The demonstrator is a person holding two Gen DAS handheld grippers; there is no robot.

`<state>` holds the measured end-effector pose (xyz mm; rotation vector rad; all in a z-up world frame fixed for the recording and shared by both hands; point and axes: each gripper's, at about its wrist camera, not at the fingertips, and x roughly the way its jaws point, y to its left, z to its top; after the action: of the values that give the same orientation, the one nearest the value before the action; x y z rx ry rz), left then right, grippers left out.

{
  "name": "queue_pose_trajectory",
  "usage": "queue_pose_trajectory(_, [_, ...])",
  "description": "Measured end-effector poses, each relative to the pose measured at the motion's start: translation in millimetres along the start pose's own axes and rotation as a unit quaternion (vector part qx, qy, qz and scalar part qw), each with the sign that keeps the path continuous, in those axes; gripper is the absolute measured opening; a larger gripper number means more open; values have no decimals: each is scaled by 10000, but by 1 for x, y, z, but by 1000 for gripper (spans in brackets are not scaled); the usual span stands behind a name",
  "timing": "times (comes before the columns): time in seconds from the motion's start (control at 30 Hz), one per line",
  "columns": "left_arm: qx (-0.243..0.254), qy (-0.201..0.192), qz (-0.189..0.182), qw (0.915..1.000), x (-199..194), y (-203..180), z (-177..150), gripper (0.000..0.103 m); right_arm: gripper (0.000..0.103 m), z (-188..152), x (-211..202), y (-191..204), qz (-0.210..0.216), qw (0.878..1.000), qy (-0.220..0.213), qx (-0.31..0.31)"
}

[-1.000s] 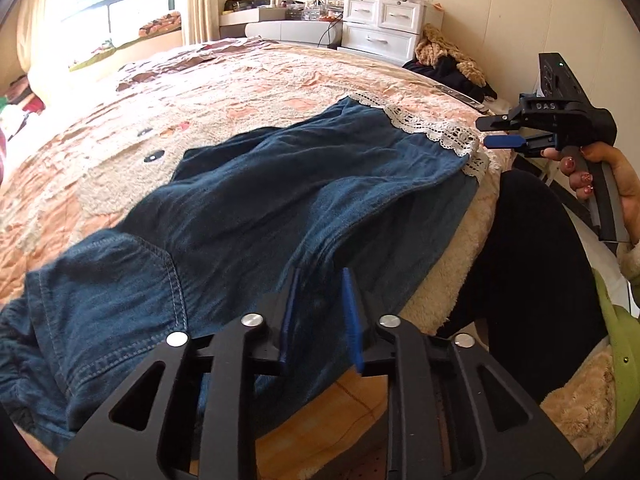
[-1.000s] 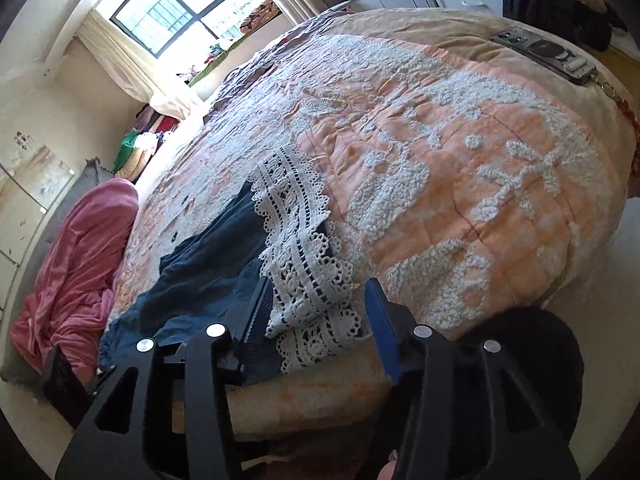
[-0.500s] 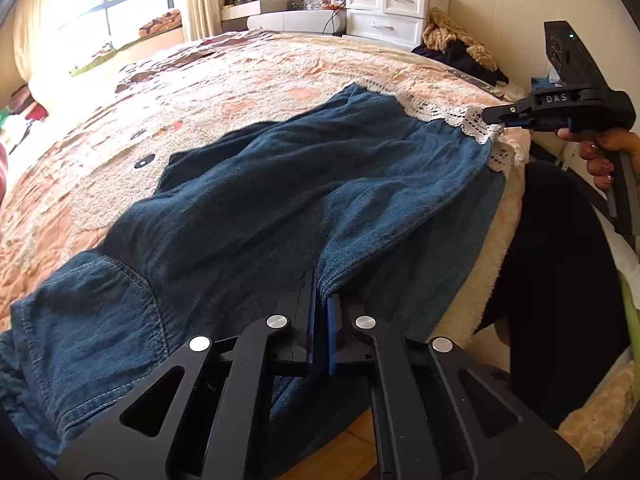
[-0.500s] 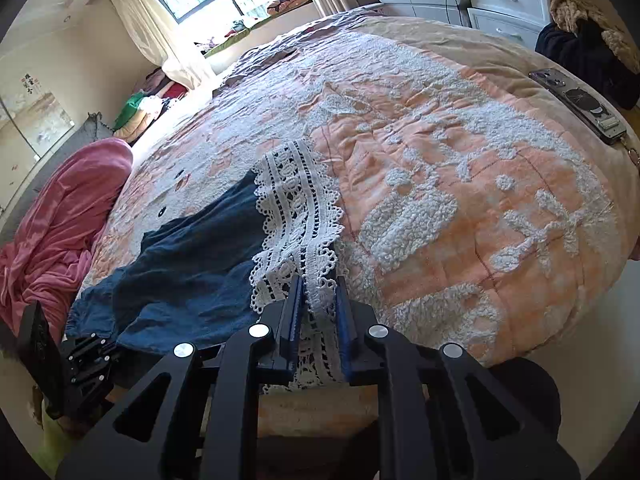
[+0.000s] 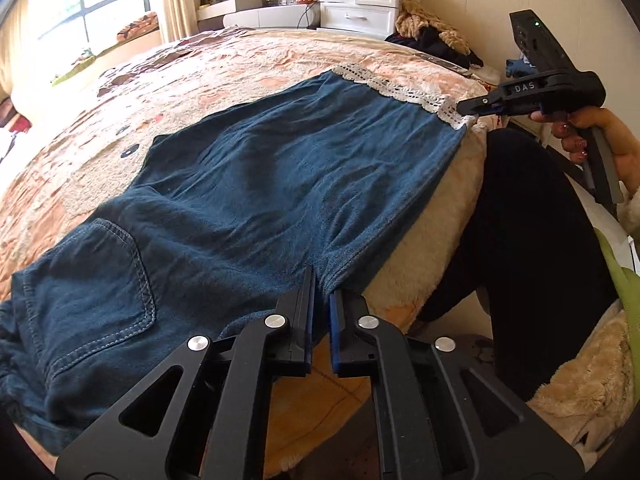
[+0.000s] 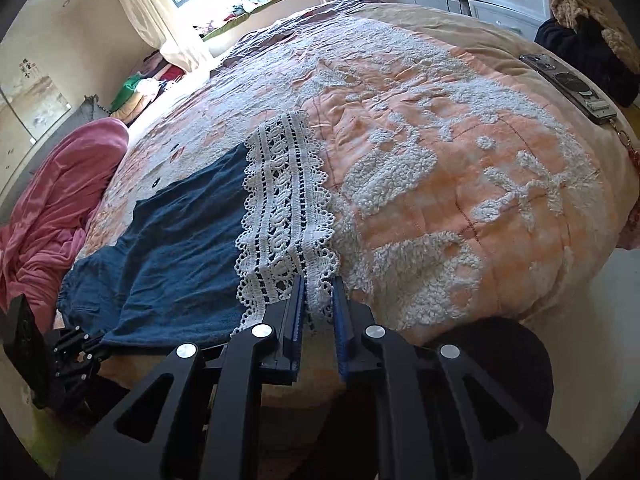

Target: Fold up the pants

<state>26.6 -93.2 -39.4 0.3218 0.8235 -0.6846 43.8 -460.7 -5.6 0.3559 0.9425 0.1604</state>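
Observation:
Dark blue denim pants (image 5: pixel 256 184) with a white lace hem (image 5: pixel 404 90) lie flat across the bed, waist and back pocket (image 5: pixel 100 288) at the left. My left gripper (image 5: pixel 320 284) is shut on the near edge of the pants at mid-leg. My right gripper (image 6: pixel 318 292) is shut on the near corner of the lace hem (image 6: pixel 286 204); it also shows in the left wrist view (image 5: pixel 476 106). The denim (image 6: pixel 176 248) is stretched straight between the two grippers along the bed's near edge.
The bed has a peach and white tufted quilt (image 6: pixel 440 168). A remote (image 6: pixel 568 84) lies near its far right edge. A pink blanket (image 6: pixel 52 200) is heaped at the left. White drawers (image 5: pixel 360 4) and a clothes pile (image 5: pixel 432 36) stand beyond. A black-clad leg (image 5: pixel 532 240) is beside the bed.
Both grippers closed, the left on the pants' near edge and the right on the lace hem. The pants have since been pulled flatter and straighter between them.

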Motion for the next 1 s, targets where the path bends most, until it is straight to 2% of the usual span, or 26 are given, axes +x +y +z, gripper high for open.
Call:
queue_pose_trajectory(0.13, [-159,-124,-132,9997,-6,5,-2,6,21,-4,-2,4,-114,9998,23,-150])
queue_pose_trajectory(0.23, [-390,-348,-106,9986,-27,11,-3,35,24,-3,-18,4,-54,9998,-186,-89])
queue_pose_trajectory(0.27, [-516,-494,-89,9974,-38,15,-5,39,27,-2,-25,6,-82,9994,-307,-142])
queue_pose_trajectory(0.33, [-774,-699,33,9945,-60,25,-11,40,30,1,-35,16,-71,9982,-486,-335])
queue_pose_trajectory(0.4, [-1075,-797,415,9901,-80,39,-19,40,37,5,-37,31,84,9972,-549,-504])
queue_pose_trajectory(0.47, [-1416,-784,814,9834,-96,58,-30,41,39,9,-29,49,413,9955,-461,-723])
queue_pose_trajectory(0.53, [-1843,-661,1303,9720,-107,80,-43,44,41,11,-14,68,557,9936,-289,-935])
queue_pose_trajectory(0.67, [-2703,-430,1613,9482,-114,116,-66,46,42,11,20,95,718,9902,114,-1190])
queue_pose_trajectory(0.7, [-2779,-412,1636,9457,-114,120,-68,47,44,11,26,101,737,9891,176,-1266])
queue_pose_trajectory(0.8, [-2704,-542,1455,9501,-110,116,-59,49,48,9,41,110,716,9860,410,-1446])
queue_pose_trajectory(0.87, [-2545,-530,1383,9557,-103,110,-52,49,49,8,46,108,677,9859,510,-1443])
queue_pose_trajectory(1.0, [-2486,-391,1252,9597,-88,111,-47,49,50,3,46,92,573,9867,585,-1402])
